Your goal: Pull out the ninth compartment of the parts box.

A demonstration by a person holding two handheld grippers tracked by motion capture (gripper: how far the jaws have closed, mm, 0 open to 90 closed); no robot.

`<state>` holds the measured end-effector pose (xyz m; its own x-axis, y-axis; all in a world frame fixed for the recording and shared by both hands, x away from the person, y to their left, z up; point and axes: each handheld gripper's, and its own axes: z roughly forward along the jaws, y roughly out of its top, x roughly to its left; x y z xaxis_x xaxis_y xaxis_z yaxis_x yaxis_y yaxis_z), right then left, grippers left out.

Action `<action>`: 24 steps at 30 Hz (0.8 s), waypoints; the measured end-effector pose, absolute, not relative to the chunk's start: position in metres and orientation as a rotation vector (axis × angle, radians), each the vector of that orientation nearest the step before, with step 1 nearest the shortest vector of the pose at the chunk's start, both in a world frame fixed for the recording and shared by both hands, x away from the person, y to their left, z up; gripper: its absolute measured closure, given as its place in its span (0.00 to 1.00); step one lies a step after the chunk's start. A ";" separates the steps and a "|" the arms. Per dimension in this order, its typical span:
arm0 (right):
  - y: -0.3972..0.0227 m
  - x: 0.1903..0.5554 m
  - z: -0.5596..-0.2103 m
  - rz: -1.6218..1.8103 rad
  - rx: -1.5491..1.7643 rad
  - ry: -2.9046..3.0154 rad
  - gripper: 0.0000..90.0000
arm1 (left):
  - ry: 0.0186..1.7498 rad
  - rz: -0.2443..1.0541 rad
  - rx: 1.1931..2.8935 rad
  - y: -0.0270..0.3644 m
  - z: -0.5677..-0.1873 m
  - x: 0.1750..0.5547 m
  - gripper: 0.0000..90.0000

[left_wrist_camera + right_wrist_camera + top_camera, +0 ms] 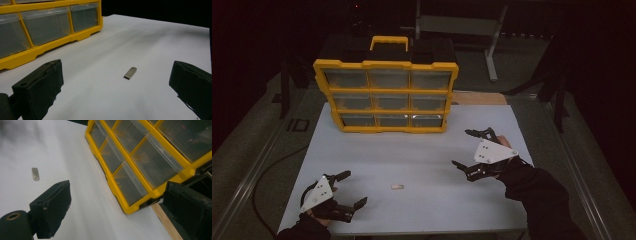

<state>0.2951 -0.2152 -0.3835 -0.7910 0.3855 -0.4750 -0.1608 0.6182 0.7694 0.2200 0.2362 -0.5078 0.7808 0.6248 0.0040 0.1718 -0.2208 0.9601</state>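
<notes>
A small flat grey metal piece (397, 187) lies on the white table (422, 150) near its front middle; it also lies ahead of the jaws in the left gripper view (130, 73) and at the far left of the right gripper view (35, 174). My left gripper (348, 189) rests at the front left, open and empty, to the left of the piece. My right gripper (469, 149) hovers at the right, open and empty, with its jaws spread wide toward the organizer. A yellow drawer organizer (387, 95) with clear drawers stands at the back (45, 27) (140, 160).
The organizer has a yellow carry handle (389, 41) on top. A wooden strip (479, 98) lies behind the table's right rear edge. Dark floor, a metal frame (492, 45) and cables surround the table.
</notes>
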 end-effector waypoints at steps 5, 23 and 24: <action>-0.211 0.298 -0.385 1.130 0.151 2.210 0.09 | 0.618 0.472 1.776 0.236 -0.508 0.220 0.00; -0.185 0.315 -0.391 1.130 0.042 2.182 0.09 | 0.616 0.478 1.781 0.236 -0.508 0.220 0.00; -0.184 0.316 -0.392 1.128 0.036 2.184 0.09 | 0.616 0.479 1.781 0.236 -0.508 0.220 0.00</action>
